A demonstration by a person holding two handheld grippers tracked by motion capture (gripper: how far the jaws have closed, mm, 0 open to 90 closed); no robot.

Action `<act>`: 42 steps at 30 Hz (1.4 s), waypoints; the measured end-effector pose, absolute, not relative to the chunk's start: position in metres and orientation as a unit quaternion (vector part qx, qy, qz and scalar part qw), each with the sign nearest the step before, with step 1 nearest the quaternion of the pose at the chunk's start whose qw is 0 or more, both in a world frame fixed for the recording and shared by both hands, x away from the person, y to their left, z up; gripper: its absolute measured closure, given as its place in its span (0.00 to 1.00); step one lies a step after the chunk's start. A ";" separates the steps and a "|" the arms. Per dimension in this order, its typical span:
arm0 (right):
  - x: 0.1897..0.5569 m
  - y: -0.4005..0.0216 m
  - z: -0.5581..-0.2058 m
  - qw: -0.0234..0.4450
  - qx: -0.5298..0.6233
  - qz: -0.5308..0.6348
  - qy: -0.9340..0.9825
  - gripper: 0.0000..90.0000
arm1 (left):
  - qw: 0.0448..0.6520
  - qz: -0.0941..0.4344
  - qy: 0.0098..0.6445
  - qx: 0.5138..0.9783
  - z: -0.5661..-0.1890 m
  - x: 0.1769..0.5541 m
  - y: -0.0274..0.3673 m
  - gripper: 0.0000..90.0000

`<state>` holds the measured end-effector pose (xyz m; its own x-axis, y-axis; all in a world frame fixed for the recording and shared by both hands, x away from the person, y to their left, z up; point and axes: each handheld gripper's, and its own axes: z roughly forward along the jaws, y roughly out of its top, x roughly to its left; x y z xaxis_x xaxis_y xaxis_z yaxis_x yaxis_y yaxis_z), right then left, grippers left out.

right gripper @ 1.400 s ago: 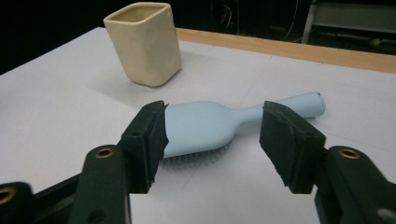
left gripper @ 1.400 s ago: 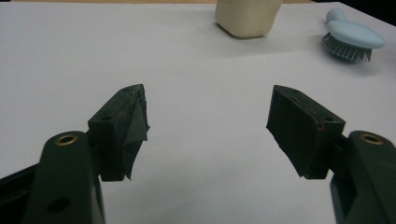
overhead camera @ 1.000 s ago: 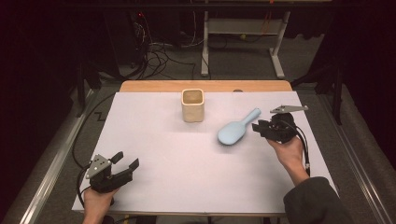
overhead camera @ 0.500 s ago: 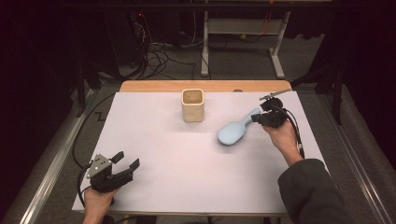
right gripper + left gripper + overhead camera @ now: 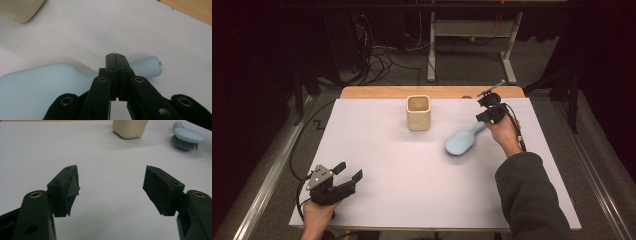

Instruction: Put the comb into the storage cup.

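Observation:
A light blue brush (image 5: 462,141) lies bristles down on the white table cover (image 5: 412,200), its handle pointing to the far right. My right gripper (image 5: 480,119) hovers over that handle. In the right gripper view its jaws (image 5: 115,55) are pressed together with nothing between them, and the handle (image 5: 147,66) passes beneath. A cream square cup (image 5: 418,112) stands upright at the far middle. My left gripper (image 5: 349,171) rests at the near left, open and empty (image 5: 111,180), facing the cup (image 5: 130,127) and the brush (image 5: 188,135).
A wooden table edge (image 5: 432,92) shows beyond the white cover. Cables and a metal stand (image 5: 432,50) are on the dark floor behind. A corner of the cup (image 5: 17,8) appears at the top left of the right gripper view.
My right hand has moved to the far left, from beside the brush's handle end to above the handle, and its jaws have closed. The left hand, brush and cup stayed put.

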<state>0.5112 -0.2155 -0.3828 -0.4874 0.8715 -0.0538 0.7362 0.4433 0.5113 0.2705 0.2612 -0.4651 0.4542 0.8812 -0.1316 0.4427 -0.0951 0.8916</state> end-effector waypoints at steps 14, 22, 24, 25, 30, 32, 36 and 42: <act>0.539 -0.203 -0.409 0.157 0.501 0.168 0.834 1.00 | 0.485 0.226 0.469 0.703 -0.465 0.270 0.262 0.33; 0.547 -0.193 -0.413 0.161 0.504 0.150 0.835 1.00 | 0.487 0.225 0.468 0.703 -0.465 0.270 0.262 0.33; 0.548 -0.192 -0.414 0.161 0.506 0.144 0.835 1.00 | 0.487 0.224 0.467 0.703 -0.465 0.270 0.262 0.33; 0.548 -0.193 -0.414 0.160 0.507 0.139 0.836 1.00 | 0.487 0.224 0.467 0.703 -0.465 0.270 0.262 0.33; 0.549 -0.197 -0.417 0.158 0.512 0.128 0.834 1.00 | 0.487 0.224 0.468 0.703 -0.465 0.269 0.262 0.33; 0.549 -0.199 -0.416 0.155 0.516 0.128 0.833 1.00 | 0.487 0.224 0.468 0.703 -0.465 0.270 0.262 0.33; 0.548 -0.199 -0.415 0.151 0.516 0.124 0.834 1.00 | 0.486 0.223 0.467 0.704 -0.465 0.270 0.261 0.33; 0.546 -0.197 -0.419 0.143 0.512 0.110 0.840 1.00 | 0.487 0.224 0.466 0.704 -0.465 0.270 0.261 0.33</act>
